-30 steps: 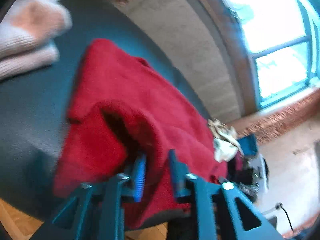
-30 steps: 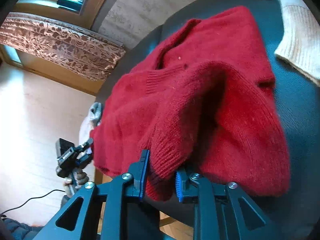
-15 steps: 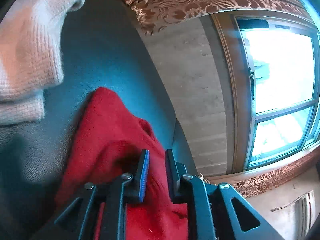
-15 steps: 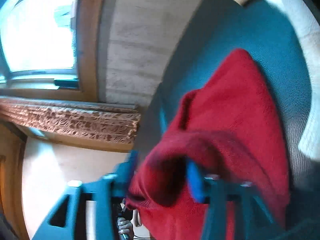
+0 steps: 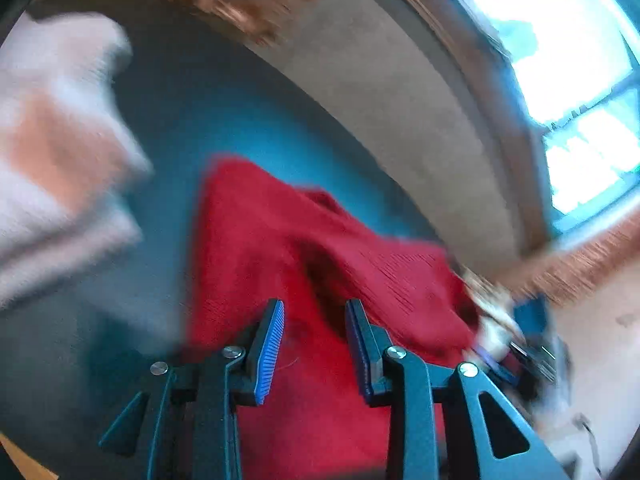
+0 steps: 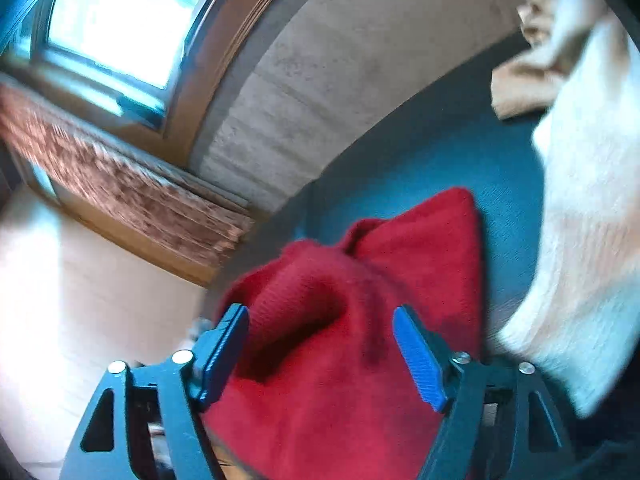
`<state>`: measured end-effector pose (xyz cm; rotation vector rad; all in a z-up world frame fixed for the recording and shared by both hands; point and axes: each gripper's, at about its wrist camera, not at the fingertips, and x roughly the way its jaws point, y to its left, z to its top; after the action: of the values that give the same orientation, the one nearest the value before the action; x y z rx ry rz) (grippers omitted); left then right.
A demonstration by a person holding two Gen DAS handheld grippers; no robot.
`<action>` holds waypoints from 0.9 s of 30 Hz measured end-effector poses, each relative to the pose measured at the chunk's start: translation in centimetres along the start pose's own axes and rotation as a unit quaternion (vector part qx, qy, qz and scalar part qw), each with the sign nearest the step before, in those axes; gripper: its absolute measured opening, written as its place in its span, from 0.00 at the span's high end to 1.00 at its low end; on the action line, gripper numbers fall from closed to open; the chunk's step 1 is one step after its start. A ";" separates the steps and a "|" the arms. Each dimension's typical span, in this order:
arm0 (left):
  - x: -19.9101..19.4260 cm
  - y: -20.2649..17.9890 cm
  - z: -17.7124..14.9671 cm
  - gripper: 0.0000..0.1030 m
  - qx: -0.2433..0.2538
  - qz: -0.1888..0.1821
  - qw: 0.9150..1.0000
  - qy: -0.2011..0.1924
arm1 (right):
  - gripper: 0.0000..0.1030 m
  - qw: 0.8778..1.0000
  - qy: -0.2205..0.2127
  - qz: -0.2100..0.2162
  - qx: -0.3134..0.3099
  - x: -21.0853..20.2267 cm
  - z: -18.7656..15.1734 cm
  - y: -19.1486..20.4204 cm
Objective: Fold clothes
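Note:
A red knitted sweater [image 5: 280,232] lies bunched on a dark teal tabletop [image 5: 200,112]. My left gripper [image 5: 315,308] hovers over its near part. Its jaws are opening, with a clear gap between the blue pads, and the cloth lies below them without being pinched. In the right wrist view the same red sweater [image 6: 420,248] rises in a loose hump between the fingers of my right gripper [image 6: 320,312]. Those jaws are also opening and stand wide, and the pads do not press the cloth. Both views are blurred by motion.
A cream knit garment [image 5: 52,140] lies on the table left of the sweater, and is at the right edge as cream knit [image 6: 580,220]. A beige cloth [image 6: 524,84] sits behind it. A concrete wall [image 6: 320,80], a bright window [image 5: 560,60] and floor clutter [image 5: 520,340] lie beyond the table's edge.
Both grippers were shut on folds of the red sweater a second ago and have since let go, their jaws spreading. The sweater has dropped onto the table in a heap.

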<state>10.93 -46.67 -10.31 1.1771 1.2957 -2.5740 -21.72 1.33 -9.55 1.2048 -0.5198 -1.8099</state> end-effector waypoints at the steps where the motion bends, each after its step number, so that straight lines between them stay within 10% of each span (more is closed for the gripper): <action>1: 0.3 -0.6 -0.3 0.68 0.011 -0.012 1.000 0.016 | 0.22 1.000 0.007 -0.005 -0.002 0.5 -0.1 -0.1; 8: 4.6 -2.3 1.9 0.66 -0.014 -0.111 0.993 0.044 | 0.20 0.999 0.017 -0.007 0.027 3.4 -1.2 -2.2; 13: 3.9 -1.0 6.0 0.66 -0.105 -0.173 0.978 -0.059 | 0.18 0.998 0.003 0.024 0.050 3.3 -1.4 -3.6; 17: 0.8 -0.4 7.3 0.63 -0.084 -0.078 0.986 -0.124 | 0.18 0.999 0.011 0.027 0.034 3.0 -1.2 -3.3; 23: 1.1 -1.2 5.0 0.62 0.056 0.068 0.994 -0.061 | 0.26 0.999 0.027 0.006 -0.028 2.2 -0.5 -1.7; 27: 3.1 -2.8 3.4 0.60 0.129 0.091 0.987 -0.013 | 0.37 0.997 0.047 -0.020 -0.060 2.6 0.1 -1.2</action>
<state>5.72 -46.31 -9.10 1.2272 0.8223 -2.6679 -22.70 -0.25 -11.79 1.2187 -0.3309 -1.7816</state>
